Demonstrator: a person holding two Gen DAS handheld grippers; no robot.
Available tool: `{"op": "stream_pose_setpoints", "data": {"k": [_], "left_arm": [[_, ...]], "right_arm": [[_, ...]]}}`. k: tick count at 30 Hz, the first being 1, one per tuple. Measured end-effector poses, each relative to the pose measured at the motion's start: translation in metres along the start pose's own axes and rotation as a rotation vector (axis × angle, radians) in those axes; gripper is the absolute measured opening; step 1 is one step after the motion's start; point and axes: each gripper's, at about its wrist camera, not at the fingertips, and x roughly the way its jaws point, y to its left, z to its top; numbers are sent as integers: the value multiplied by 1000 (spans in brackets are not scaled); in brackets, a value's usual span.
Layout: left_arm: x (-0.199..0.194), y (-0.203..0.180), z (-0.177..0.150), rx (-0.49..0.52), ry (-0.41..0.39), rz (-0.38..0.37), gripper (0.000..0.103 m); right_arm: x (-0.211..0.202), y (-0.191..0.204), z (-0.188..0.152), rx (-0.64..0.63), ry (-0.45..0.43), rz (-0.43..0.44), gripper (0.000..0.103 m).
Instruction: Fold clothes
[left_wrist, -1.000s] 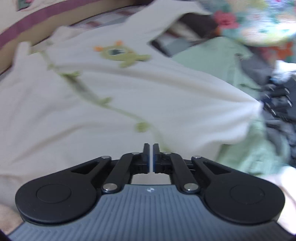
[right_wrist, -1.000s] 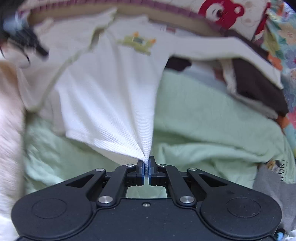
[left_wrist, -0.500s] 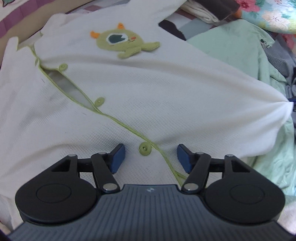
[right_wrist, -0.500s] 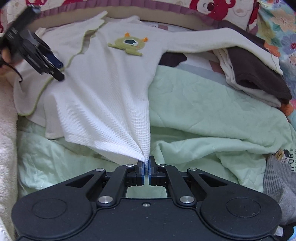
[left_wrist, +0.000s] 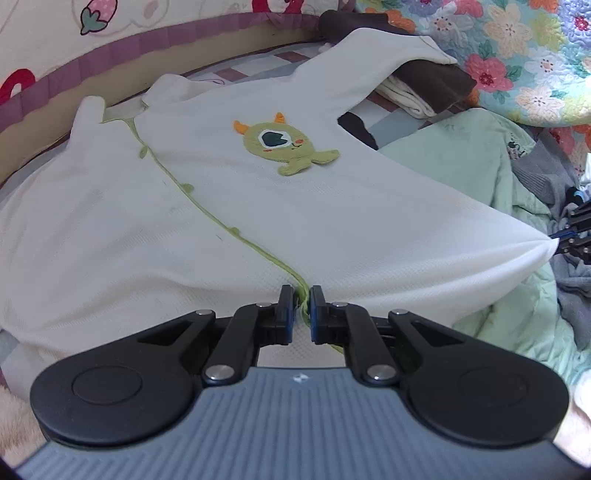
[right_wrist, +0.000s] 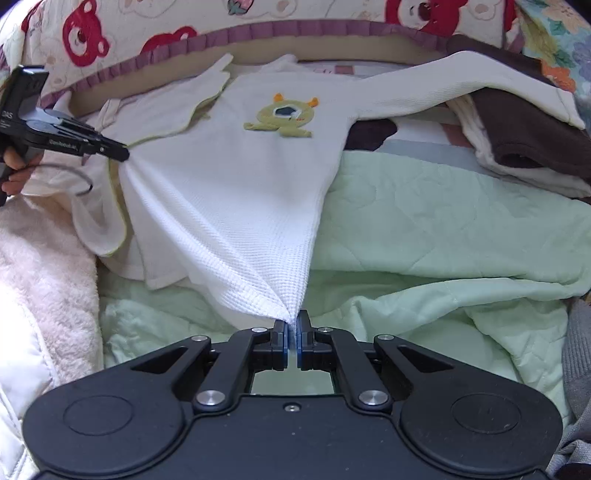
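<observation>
Left wrist view: my left gripper (left_wrist: 302, 308), open before, now pinches the white garment's (left_wrist: 332, 221) green-trimmed hem; right gripper (right_wrist: 293, 334) still clamps its corner.

1. We find the garment (right_wrist: 236, 192) spread on the quilt (right_wrist: 443, 236), collar toward the headboard cushion (right_wrist: 258, 22).
2. Its sleeve (right_wrist: 480, 77) rests on folded clothes (right_wrist: 535, 147), at right.
3. A fleece blanket (right_wrist: 44, 258) lies left of the garment.
</observation>
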Motion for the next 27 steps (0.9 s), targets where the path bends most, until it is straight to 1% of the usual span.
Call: {"op": "stream_pose_setpoints", "data": {"k": [3,5,7,9,12,13,15,16,17,18,19,20,21,22,23,24,25,26,27], "left_arm": [[-5,8,-6,-20,-18,-15,8],[-6,25,-12,-86,-21,-41,5],[-4,34,-17,-126,2,-45,4],[-1,28,-19,-99,16,-44,4],[7,20,-19,-62,54,-45,4],[10,20,-20,-60,71,-51,4],[14,19,-23,-61,115,-57,3],[13,14,-25,-28,136,-49,3],[11,8,-26,18,155,-35,4],[8,1,-28,64,174,-21,4],[2,-1,-27,91,172,-27,6],[-6,-2,-26,110,162,-40,9],[-10,9,-22,90,138,-30,12],[-12,24,-17,53,107,-10,18],[-14,39,-12,16,76,10,26],[-16,54,-6,-21,45,31,30],[-18,69,-1,-58,14,51,36],[-21,84,5,-95,-17,71,41],[-23,99,10,-131,-48,91,42]], "right_arm": [[8,7,-2,-45,46,-2,5],[21,14,-9,-82,81,-13,5],[33,20,-17,-108,105,-28,5],[41,26,-21,-146,123,-42,5],[48,29,-22,-228,178,-68,5],[50,28,-23,-232,211,-73,5],[55,20,-28,-209,326,-42,6],[58,15,-31,-201,386,-17,10],[55,10,-27,-195,397,2,9],[47,5,-16,-184,355,8,13],[39,-1,-5,-173,312,13,18],[31,-6,7,-161,270,19,26],[23,-11,18,-150,228,24,31],[15,-16,29,-139,185,30,39],[10,-21,44,-120,127,38,44],[9,-23,64,-98,52,49,44],[14,-23,85,-90,-11,56,45],[22,-21,106,-93,-62,63,46],[30,-19,128,-96,-113,70,46]]}}
